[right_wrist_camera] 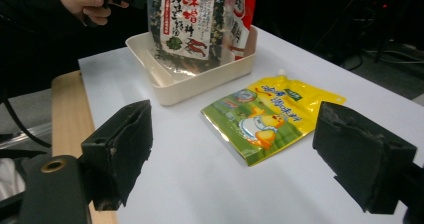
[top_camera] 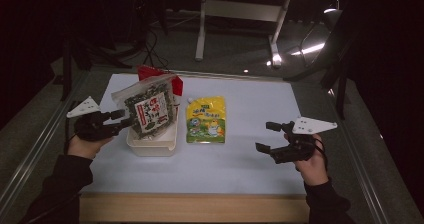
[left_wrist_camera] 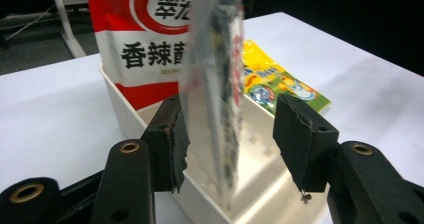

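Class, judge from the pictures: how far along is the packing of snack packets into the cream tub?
Done: the red packet stands in the cream tub. In hand: the seaweed packet stands in the tub between the left gripper's parted jaws, apparently released. Left: the yellow pouch lies flat on the table; the right gripper is open and empty.

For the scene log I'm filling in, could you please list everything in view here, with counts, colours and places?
Seaweed packet: one, clear with dark contents, upright in the tray, between the left gripper's open jaws.
Red bag: one, red and white, standing behind it.
Tray: one, cream, table's left part.
Yellow pouch: one, yellow-green, flat beside the tray.
Table: one, white top.
Left gripper: black, at the packet.
Right gripper: black, open, holding nothing.
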`<state>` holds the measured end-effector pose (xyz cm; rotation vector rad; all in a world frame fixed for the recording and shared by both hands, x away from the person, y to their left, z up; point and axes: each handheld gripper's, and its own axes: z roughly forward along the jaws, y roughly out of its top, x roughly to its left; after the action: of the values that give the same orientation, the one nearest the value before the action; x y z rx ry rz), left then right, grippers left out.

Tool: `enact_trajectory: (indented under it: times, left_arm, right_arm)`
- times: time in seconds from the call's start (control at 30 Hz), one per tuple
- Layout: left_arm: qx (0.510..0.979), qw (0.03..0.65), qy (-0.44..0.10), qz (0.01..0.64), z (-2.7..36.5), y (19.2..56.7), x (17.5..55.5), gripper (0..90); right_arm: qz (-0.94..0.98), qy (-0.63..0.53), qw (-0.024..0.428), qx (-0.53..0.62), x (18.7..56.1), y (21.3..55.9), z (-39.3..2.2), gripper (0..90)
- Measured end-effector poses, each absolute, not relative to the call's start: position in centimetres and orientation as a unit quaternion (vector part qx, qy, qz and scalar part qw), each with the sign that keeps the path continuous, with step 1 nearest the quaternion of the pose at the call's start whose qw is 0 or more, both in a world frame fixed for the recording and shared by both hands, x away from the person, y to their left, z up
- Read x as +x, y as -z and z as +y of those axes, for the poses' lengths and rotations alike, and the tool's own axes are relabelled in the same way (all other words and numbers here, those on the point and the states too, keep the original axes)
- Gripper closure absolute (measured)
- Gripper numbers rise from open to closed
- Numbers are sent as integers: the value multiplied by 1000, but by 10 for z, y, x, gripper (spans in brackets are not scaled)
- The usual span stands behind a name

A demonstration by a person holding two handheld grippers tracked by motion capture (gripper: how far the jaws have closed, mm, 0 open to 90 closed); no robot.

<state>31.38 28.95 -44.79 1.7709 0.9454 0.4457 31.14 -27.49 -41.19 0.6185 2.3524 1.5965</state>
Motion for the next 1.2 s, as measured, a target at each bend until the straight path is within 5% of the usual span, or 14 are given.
enact_trajectory:
  times: [0.6, 0.9, 1.2]
  left_arm:
    - [748, 534, -174, 353, 265, 448, 258, 465]
    - [774, 536, -135, 309, 224, 449, 251, 323]
    - [789, 532, -108, 287, 182, 468, 253, 23]
  right_arm:
    - [809, -533, 135, 206, 312, 418, -266, 142]
    - [795, -542, 134, 237, 314, 421, -264, 125]
    - [799, -534, 141, 238, 313, 427, -256, 119]
